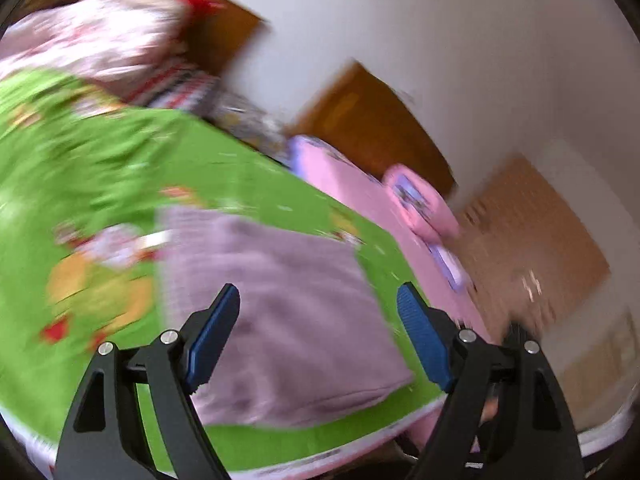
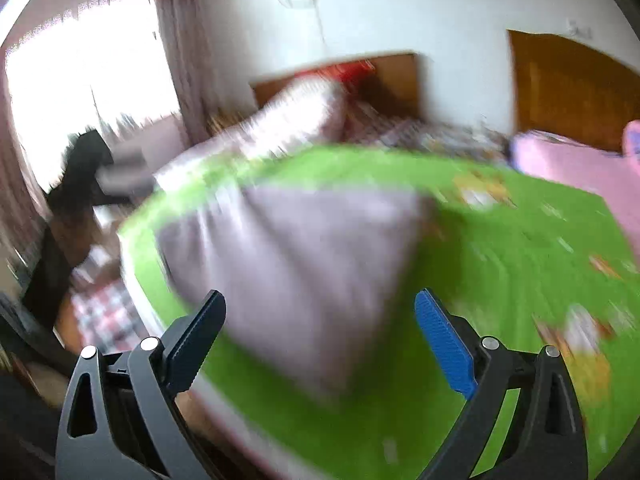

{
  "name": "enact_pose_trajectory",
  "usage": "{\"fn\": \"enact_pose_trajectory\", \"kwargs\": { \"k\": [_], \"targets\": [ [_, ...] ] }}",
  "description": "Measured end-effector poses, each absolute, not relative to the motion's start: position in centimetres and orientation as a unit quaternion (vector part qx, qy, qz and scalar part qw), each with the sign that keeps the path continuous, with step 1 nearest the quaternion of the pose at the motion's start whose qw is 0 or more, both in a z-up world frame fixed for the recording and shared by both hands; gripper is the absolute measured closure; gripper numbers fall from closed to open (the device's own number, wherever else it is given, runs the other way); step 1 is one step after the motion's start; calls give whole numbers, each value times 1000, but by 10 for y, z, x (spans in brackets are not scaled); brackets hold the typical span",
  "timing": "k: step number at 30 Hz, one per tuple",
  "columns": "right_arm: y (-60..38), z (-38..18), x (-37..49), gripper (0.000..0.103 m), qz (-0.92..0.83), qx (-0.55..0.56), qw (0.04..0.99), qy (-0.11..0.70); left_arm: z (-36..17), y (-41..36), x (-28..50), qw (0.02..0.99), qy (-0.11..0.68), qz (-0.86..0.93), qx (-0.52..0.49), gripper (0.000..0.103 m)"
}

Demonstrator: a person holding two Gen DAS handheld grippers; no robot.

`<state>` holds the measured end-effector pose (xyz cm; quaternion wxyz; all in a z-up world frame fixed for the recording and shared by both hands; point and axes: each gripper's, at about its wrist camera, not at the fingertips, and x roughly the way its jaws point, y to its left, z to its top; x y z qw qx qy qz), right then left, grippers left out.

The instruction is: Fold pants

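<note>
The pants [image 1: 288,312] are pale mauve and lie folded into a squarish block on the green patterned bed cover [image 1: 120,168]. In the left wrist view my left gripper [image 1: 320,296] hangs above the block's near half, its blue pads wide apart and holding nothing. The right wrist view shows the same folded pants [image 2: 296,264] near the cover's left edge. My right gripper [image 2: 320,300] is above them, open, with nothing between its fingers. Both views are blurred by motion.
A pink blanket [image 1: 344,184] and pink pillows [image 1: 420,204] lie to the right of the green cover [image 2: 520,240]. A heap of pale patterned bedding [image 1: 100,40] sits at the head. A wooden headboard [image 2: 396,76], a bright window [image 2: 80,92] and a dark chair [image 2: 76,184] stand around the bed.
</note>
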<state>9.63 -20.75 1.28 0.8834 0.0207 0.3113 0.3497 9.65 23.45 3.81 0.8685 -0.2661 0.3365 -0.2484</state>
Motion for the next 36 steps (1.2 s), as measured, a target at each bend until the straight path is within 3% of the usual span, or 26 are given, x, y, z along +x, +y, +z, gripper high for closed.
{"fn": "enact_pose_trajectory", "kwargs": {
  "k": [3,6,8,10,13,20,24,28,32,36],
  "targets": [
    [-171,17,164,11,444,40,837,318,31,180,125,872,367,-264,-190,22],
    [-138,-1,217,11,484,46,787,380,-5,153,141,860,429,-244,-133,24],
    [-117,-23,249,11,443,13,784,435,-30,150,136,847,474,-218,-103,32],
    [-116,-51,273,11,337,-29,806,486,-34,160,124,849,460,-231,-115,32],
    [-141,-61,286,12,355,42,803,477,-34,177,115,843,460,-242,-139,38],
    [-131,-25,254,11,347,24,829,437,-40,172,117,850,454,-247,-97,39],
    [-105,-19,223,10,470,62,763,439,-39,176,117,851,448,-254,-99,39],
    [-105,-41,235,11,487,72,730,474,-36,179,111,850,448,-261,-98,39],
    [-115,-10,254,10,460,65,766,443,-5,170,110,854,429,-279,-100,38],
    [-101,-18,296,9,468,92,747,462,0,139,121,848,411,-320,-96,30]
  ]
}}
